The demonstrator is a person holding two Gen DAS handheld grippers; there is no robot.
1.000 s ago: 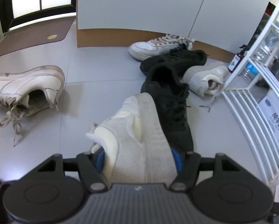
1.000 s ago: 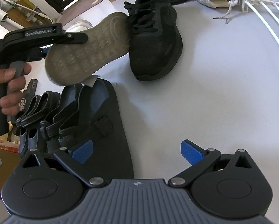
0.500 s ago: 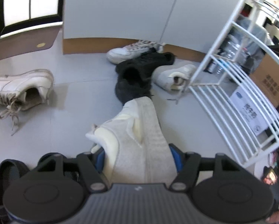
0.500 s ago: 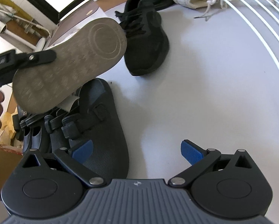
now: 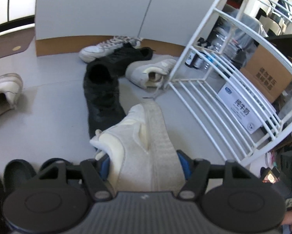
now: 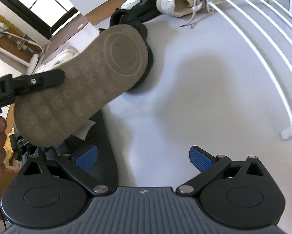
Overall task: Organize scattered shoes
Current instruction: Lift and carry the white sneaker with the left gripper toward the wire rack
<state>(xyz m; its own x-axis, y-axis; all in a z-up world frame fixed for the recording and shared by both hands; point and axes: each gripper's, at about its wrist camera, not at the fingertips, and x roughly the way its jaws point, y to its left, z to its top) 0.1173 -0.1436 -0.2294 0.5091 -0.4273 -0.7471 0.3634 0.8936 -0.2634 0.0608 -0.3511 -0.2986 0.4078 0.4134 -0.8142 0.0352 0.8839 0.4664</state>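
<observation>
The left gripper (image 5: 143, 160) clamps the heel end of a cream sneaker (image 5: 142, 136), held in the air with its toe pointing away toward the white wire rack (image 5: 214, 95). It looks light, with soft fabric sides and a stiffer sole (image 6: 83, 81), so the heel seems the firm hold. The right gripper (image 6: 143, 156) hangs wide open and empty above the floor. Ahead, a black sneaker (image 5: 102, 95) is partly hidden; farther shoes blur.

Each gripper (image 6: 143, 157) is black with ribbed grey housing, silver pivot screws and blue textured pads (image 6: 199, 159).
</observation>
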